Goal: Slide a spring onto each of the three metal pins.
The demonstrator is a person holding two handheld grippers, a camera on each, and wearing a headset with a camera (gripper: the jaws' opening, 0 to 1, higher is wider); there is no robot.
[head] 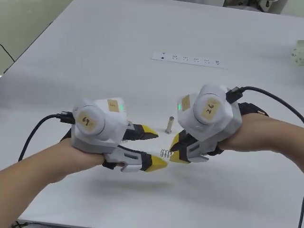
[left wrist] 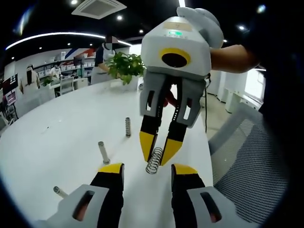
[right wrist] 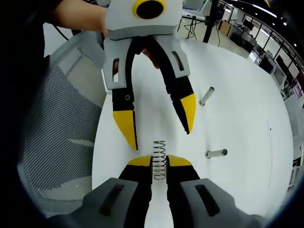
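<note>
A long white power strip (head: 189,59) is lying flat on the white table (head: 95,57), well toward its far side. A grey mesh chair (left wrist: 251,156) is standing just beside the table's near edge, and a leafy green plant (left wrist: 124,66) is showing at the table's far end. Farther back, people (left wrist: 56,71) are sitting at desks, and a curved strip light (left wrist: 57,35) is glowing on the dark ceiling above them.
</note>
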